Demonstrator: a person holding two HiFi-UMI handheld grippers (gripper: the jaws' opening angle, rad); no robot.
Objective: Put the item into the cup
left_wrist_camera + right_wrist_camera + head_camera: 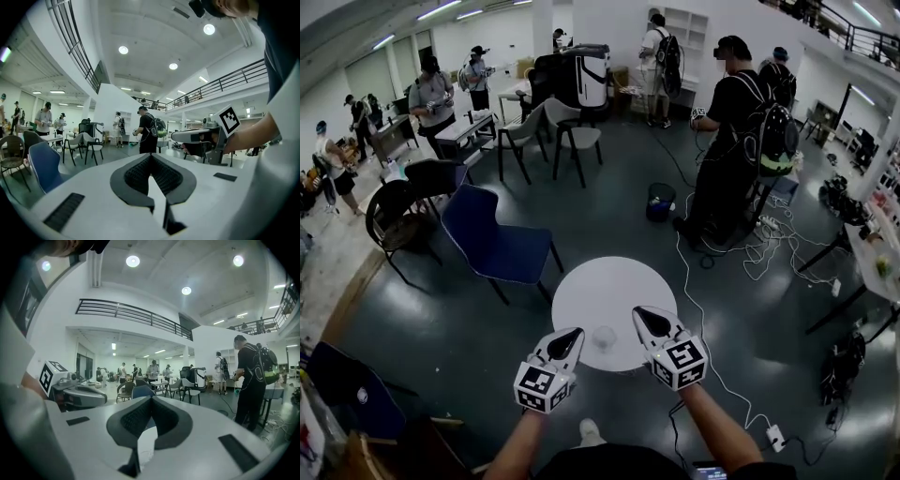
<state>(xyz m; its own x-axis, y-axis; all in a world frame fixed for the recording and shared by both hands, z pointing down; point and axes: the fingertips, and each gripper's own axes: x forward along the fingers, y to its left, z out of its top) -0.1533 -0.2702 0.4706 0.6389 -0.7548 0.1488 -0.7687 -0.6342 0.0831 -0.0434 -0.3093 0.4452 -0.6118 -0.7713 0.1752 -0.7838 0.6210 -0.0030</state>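
Over the tabletop [581, 292], six o'clock side, our left claw [575, 334] and right claw [639, 313] hang clenched, empty, flanking the cup [603, 337]; we reckon one careless sweep topples it.

No word or number is legible from here; the only markings are black-and-white square patterns on the near left cube [542, 386] and near right cube [681, 362].

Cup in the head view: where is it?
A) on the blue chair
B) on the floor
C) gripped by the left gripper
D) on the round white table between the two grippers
D: the clear cup stands on the white table, between the left gripper and the right gripper, held by neither.
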